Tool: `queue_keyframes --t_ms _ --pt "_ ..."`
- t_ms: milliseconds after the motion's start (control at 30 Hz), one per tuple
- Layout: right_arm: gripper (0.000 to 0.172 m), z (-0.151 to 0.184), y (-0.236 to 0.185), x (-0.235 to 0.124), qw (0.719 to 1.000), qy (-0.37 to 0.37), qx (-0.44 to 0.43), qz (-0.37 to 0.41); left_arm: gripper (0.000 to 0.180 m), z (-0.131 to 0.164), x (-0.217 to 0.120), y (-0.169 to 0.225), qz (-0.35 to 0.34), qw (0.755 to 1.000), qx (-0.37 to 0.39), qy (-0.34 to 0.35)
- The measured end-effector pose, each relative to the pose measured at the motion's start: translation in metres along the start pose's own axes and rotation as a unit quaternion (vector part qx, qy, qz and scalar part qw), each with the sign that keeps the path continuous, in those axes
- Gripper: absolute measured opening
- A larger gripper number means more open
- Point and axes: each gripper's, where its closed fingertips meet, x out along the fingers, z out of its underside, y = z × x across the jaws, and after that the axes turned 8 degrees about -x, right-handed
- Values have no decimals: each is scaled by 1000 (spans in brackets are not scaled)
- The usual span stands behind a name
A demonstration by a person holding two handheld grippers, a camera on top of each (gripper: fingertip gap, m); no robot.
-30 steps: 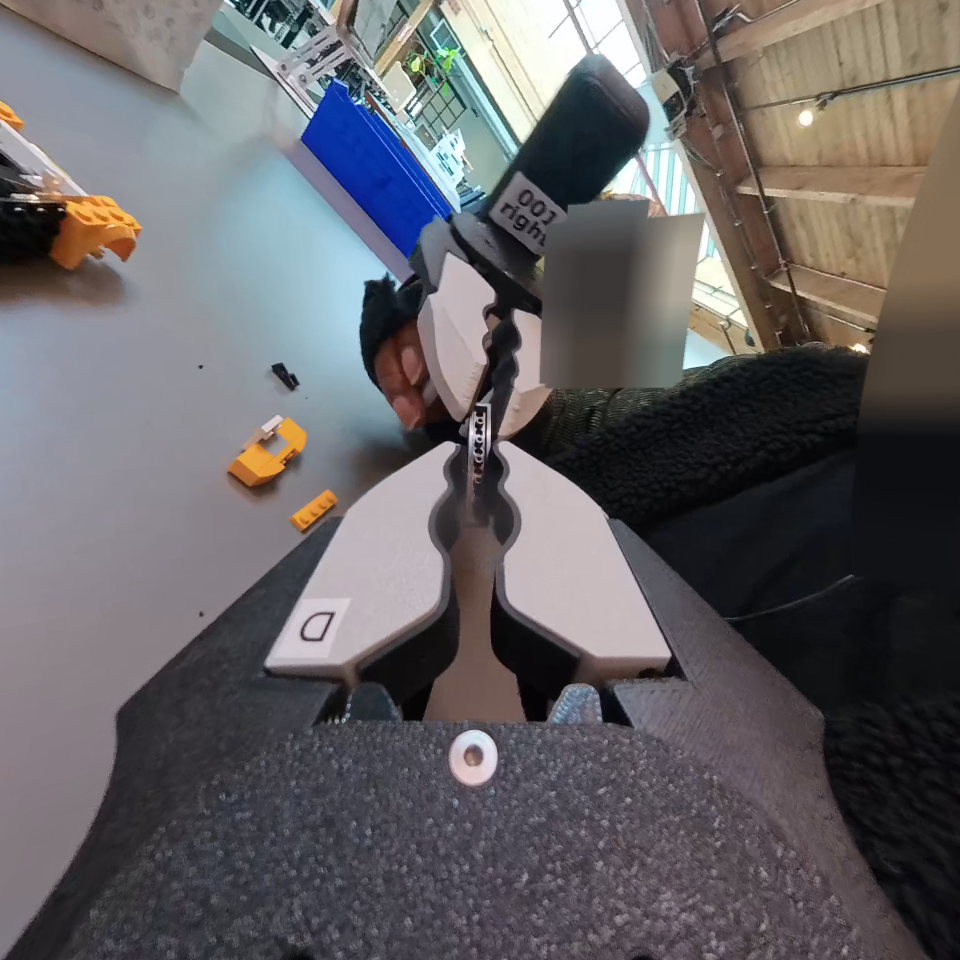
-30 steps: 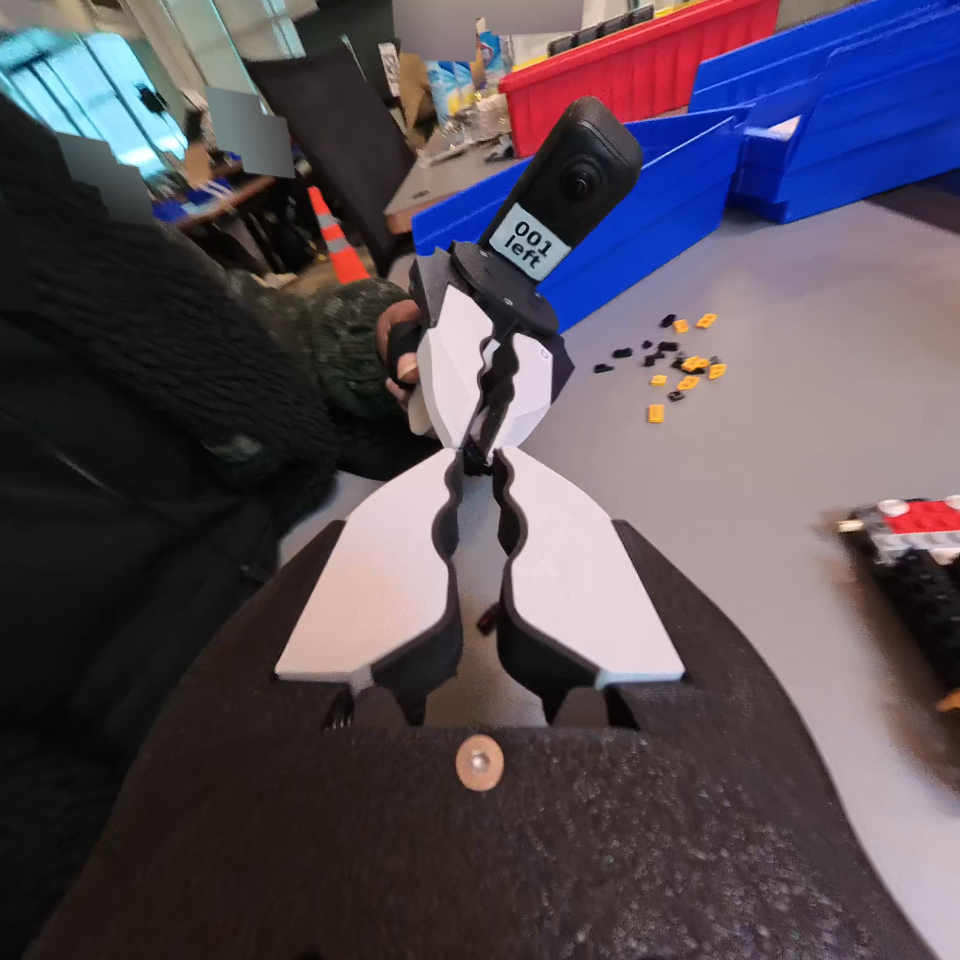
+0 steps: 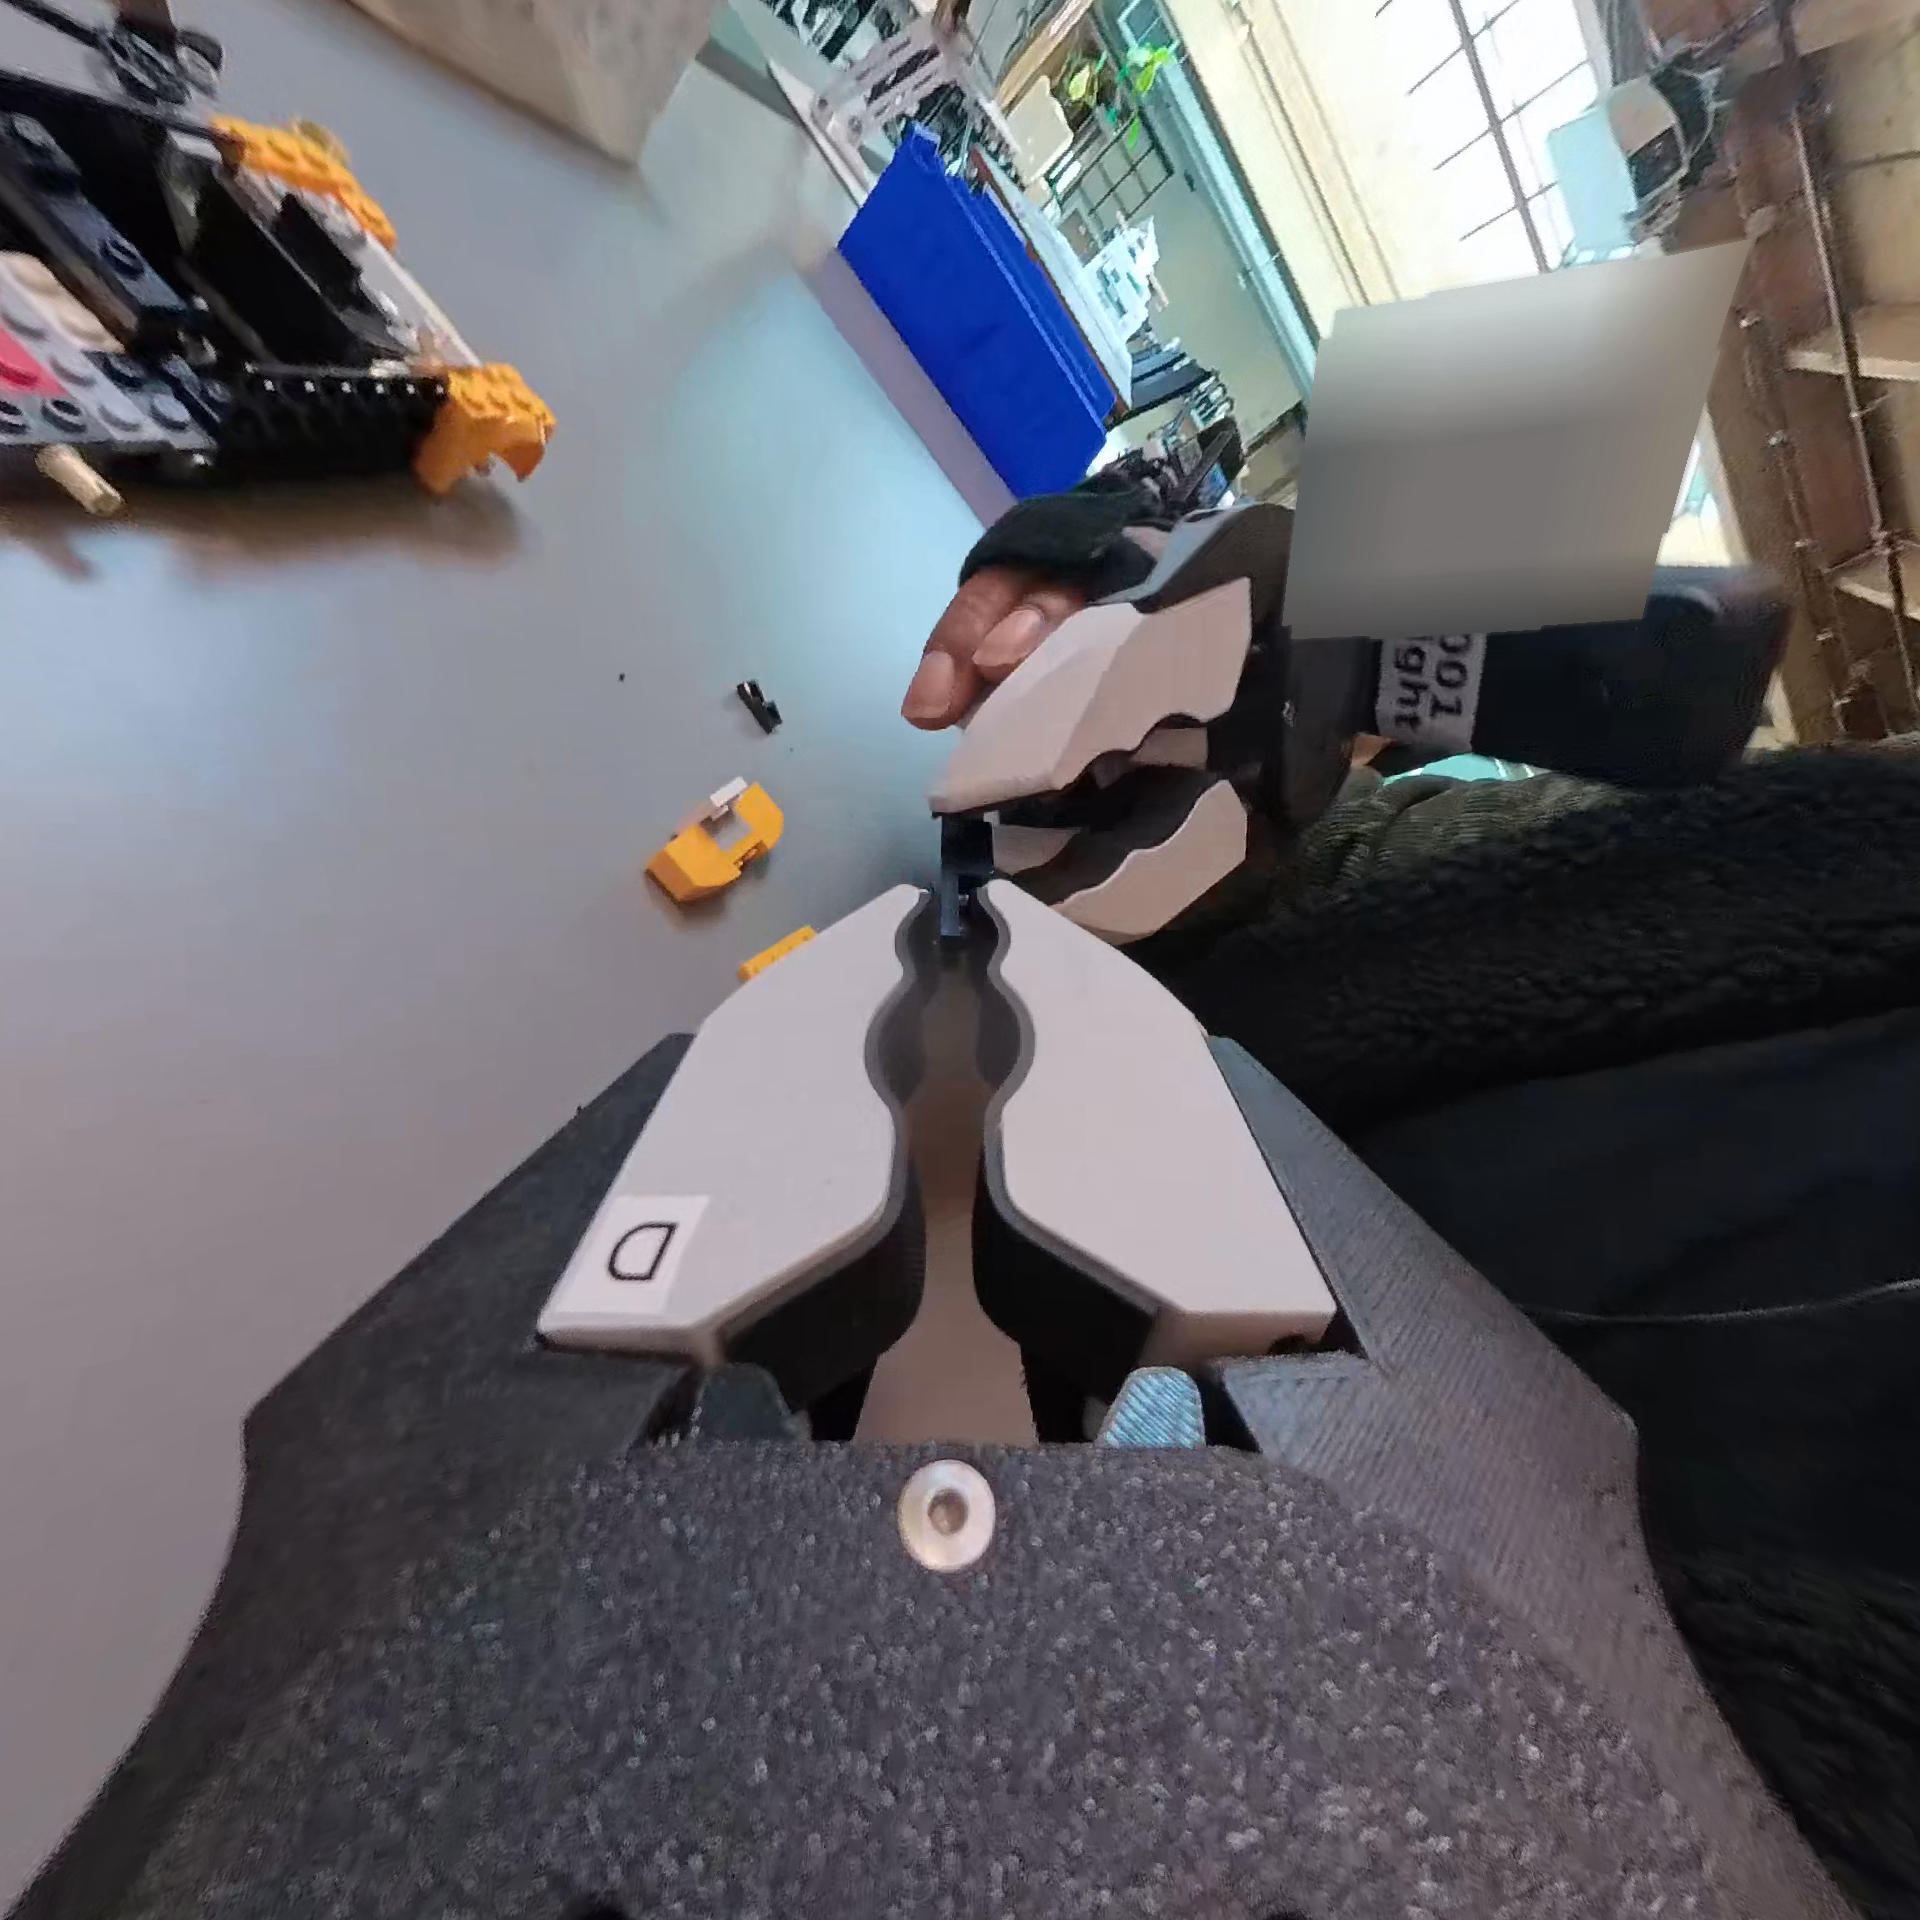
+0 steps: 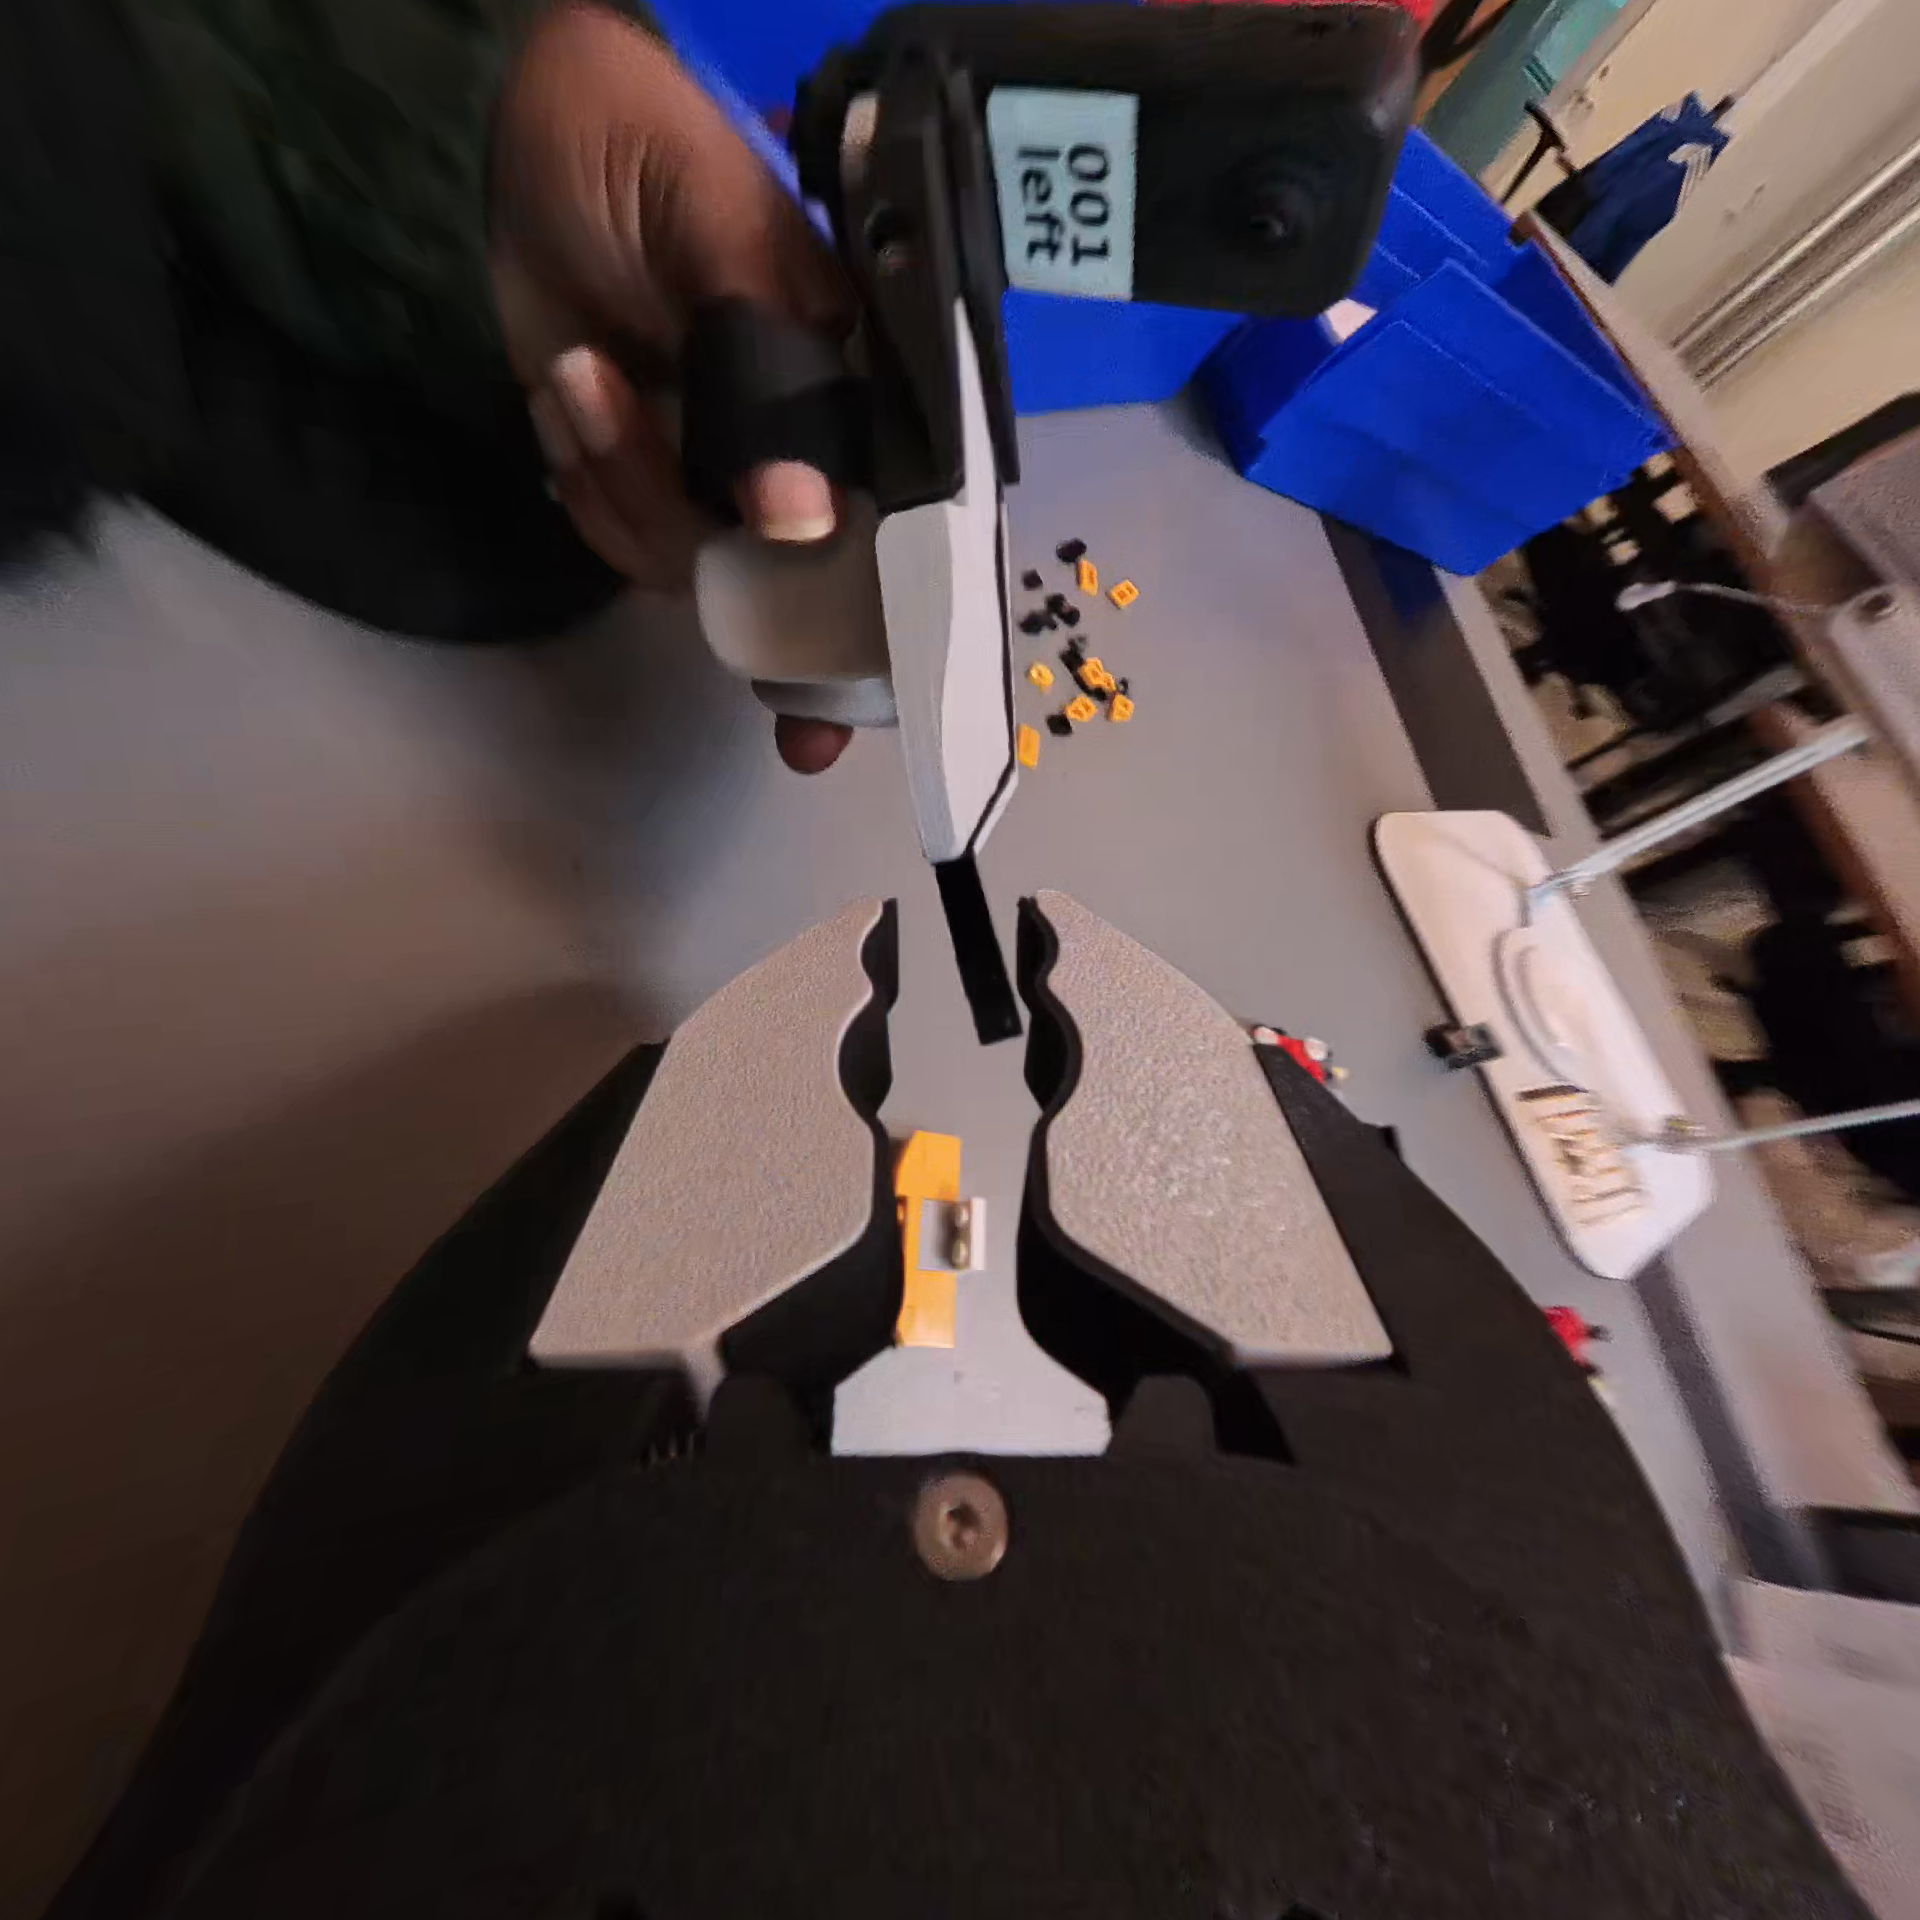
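You get bright daylight from windows (image 3: pixel 1496 156) at one o'clock; the right wrist view smears with motion blur, edges bowed.

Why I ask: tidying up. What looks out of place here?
Small orange and black brick pieces lie strewn loose on the grey table, and an orange arched brick piece lies tipped apart from the black-and-orange brick model.

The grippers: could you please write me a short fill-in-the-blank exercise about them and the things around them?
1. The thin piece that the left gripper is shut on is ____ in colour.
2. The right gripper, with that piece between its fingers, is not shut but ____.
3. The bins at the far edge of the table are ____ in colour.

Missing words: black; open; blue.
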Motion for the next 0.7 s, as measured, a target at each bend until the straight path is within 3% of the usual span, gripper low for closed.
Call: queue_keyframes --t_ms 133,533,700 --pt "8 8 -3 5 996 -45 -80 20 5 5 3 -5 -11 1000 -5 -12" --pt "8 11 -7 10 975 -77 -199 62 5 8 4 -11 -32 999 -6 -18" --pt "8 8 -5 10 947 -80 -290 109 5 6 3 -10 -14 999 -33 -14"
